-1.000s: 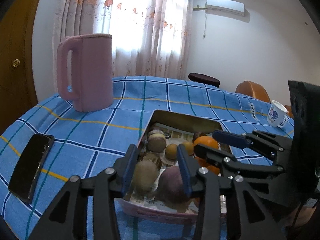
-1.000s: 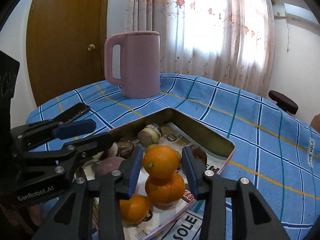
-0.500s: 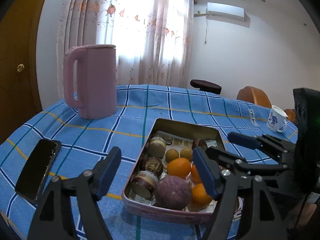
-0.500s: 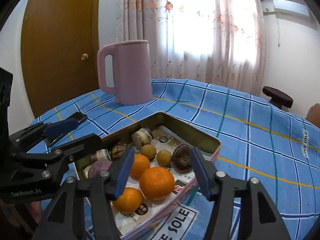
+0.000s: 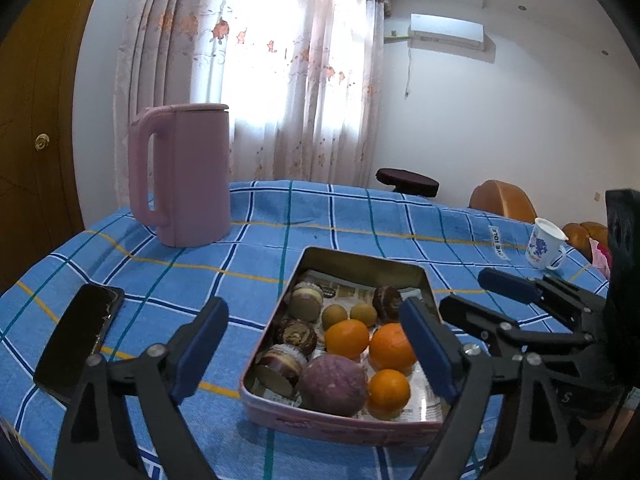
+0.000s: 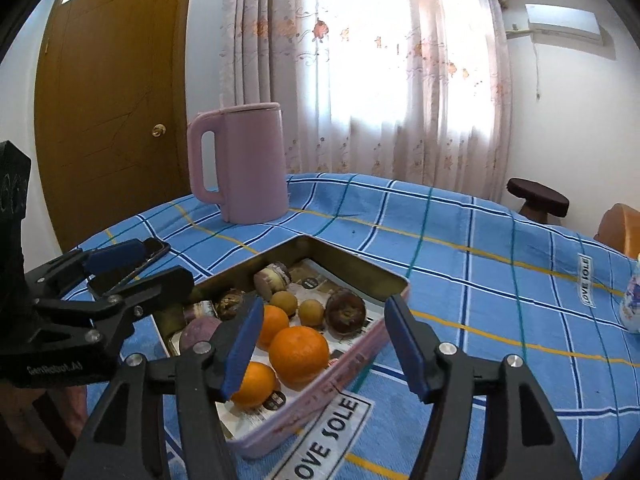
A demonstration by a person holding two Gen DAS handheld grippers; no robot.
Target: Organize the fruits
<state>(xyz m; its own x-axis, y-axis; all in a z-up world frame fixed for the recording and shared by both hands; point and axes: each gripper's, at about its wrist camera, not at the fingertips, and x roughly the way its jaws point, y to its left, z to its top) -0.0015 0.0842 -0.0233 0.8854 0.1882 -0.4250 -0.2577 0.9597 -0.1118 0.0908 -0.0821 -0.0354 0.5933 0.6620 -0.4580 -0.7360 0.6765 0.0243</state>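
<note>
A pink metal tin (image 5: 336,422) (image 6: 352,354) sits on the blue checked tablecloth. It holds three oranges (image 5: 391,347) (image 6: 298,354), a purple fruit (image 5: 334,385) (image 6: 198,330), two small yellow-brown fruits (image 5: 334,314) (image 6: 283,303) and several brown round pieces (image 5: 306,301). My left gripper (image 5: 316,354) is open and empty, above the near end of the tin. My right gripper (image 6: 324,350) is open and empty, above the tin's near corner. Each gripper shows in the other's view: the right (image 5: 472,296), the left (image 6: 140,268).
A pink kettle (image 5: 186,174) (image 6: 240,162) stands at the back left. A black phone (image 5: 80,336) (image 6: 136,266) lies left of the tin. A white cup (image 5: 545,248) stands at the right, near the table edge. A stool (image 5: 407,180) and chairs are beyond the table.
Both grippers opened, let go of a kiwi-like fruit and an orange into the tin, and pulled back and up away from it.
</note>
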